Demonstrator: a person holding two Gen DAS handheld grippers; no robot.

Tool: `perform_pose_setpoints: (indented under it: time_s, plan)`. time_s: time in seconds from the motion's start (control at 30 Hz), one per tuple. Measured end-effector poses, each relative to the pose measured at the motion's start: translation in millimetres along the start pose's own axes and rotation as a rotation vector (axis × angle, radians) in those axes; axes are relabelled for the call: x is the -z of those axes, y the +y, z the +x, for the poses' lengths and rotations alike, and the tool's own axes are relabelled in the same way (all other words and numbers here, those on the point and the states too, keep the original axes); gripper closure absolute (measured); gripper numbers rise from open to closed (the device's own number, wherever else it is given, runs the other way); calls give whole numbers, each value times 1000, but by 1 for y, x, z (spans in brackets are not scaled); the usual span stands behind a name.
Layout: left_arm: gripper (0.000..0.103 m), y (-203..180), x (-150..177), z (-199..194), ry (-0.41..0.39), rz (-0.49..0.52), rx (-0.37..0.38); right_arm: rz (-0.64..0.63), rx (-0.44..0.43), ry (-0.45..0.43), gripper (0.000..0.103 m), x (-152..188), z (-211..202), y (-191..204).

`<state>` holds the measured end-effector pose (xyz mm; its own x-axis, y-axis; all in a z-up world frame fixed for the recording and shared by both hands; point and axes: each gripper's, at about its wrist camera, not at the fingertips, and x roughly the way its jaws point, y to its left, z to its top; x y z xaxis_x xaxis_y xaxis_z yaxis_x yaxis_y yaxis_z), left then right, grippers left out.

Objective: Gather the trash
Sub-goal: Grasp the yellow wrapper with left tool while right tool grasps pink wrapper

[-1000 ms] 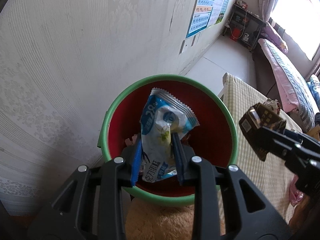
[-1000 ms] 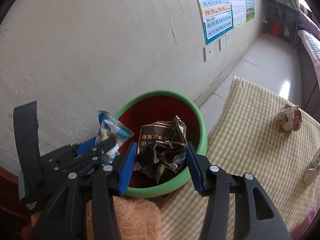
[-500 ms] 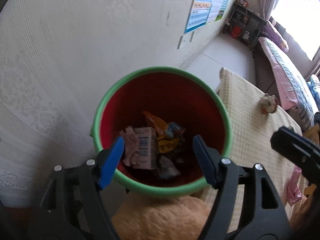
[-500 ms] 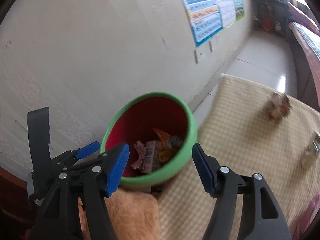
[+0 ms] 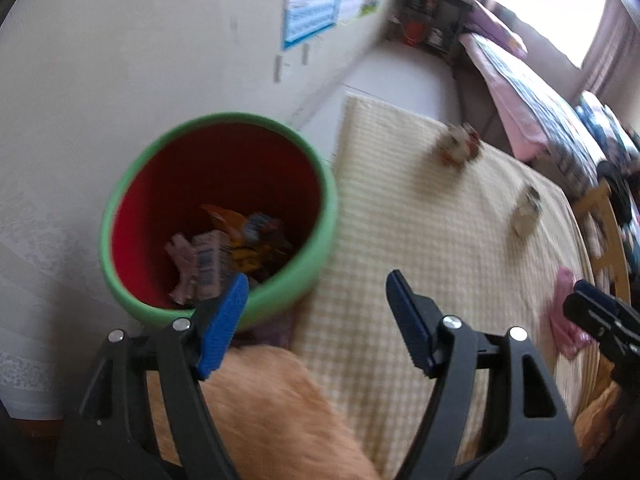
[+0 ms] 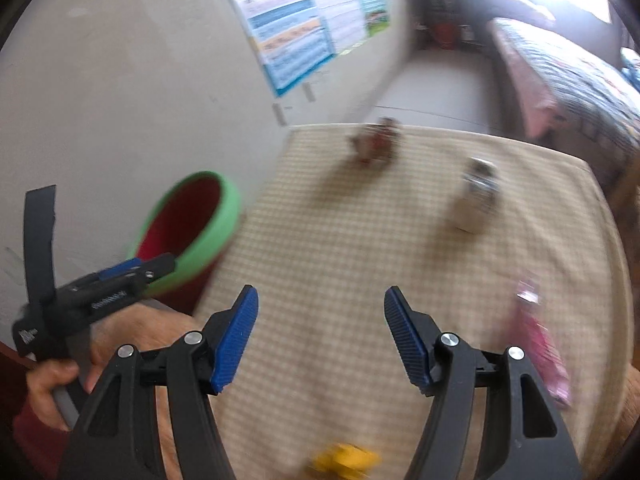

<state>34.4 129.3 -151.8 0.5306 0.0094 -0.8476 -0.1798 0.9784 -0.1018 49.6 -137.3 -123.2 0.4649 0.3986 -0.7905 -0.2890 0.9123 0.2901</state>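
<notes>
A green bin with a red inside [image 5: 324,224] stands beside the checked tablecloth [image 5: 440,240] and holds several wrappers [image 5: 224,252]. My left gripper [image 5: 316,320] is open and empty, by the bin's near rim. My right gripper [image 6: 320,332] is open and empty above the cloth. On the cloth lie a crumpled brown wrapper [image 6: 376,144], a pale wrapper [image 6: 476,200], a pink wrapper [image 6: 536,344] and a yellow piece [image 6: 344,460]. The bin [image 6: 188,232] sits left in the right wrist view.
A white wall with posters [image 6: 296,32] runs behind the bin. A bed [image 5: 532,92] and a shelf [image 5: 428,16] stand at the far end. An orange furry cloth [image 5: 272,412] lies under my left gripper. A wooden chair [image 5: 608,236] stands at the table's right.
Both grippers opened and dropped their wrappers into the bin. Both then swung right, away from the bin and toward the tablecloth.
</notes>
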Motion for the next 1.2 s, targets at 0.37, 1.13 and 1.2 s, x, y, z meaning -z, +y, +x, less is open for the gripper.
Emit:
perform_pose_setpoints:
  time_s: [0.37, 1.13, 1.2]
  plan:
    - [34, -127, 80, -1, 162, 374, 232, 195, 174, -29, 39, 58, -39, -102]
    - [71, -149, 120, 40, 422, 419, 311, 276, 157, 85, 39, 69, -14, -149]
    - [61, -145, 122, 36, 418, 416, 308, 269, 146, 101, 39, 63, -7, -152]
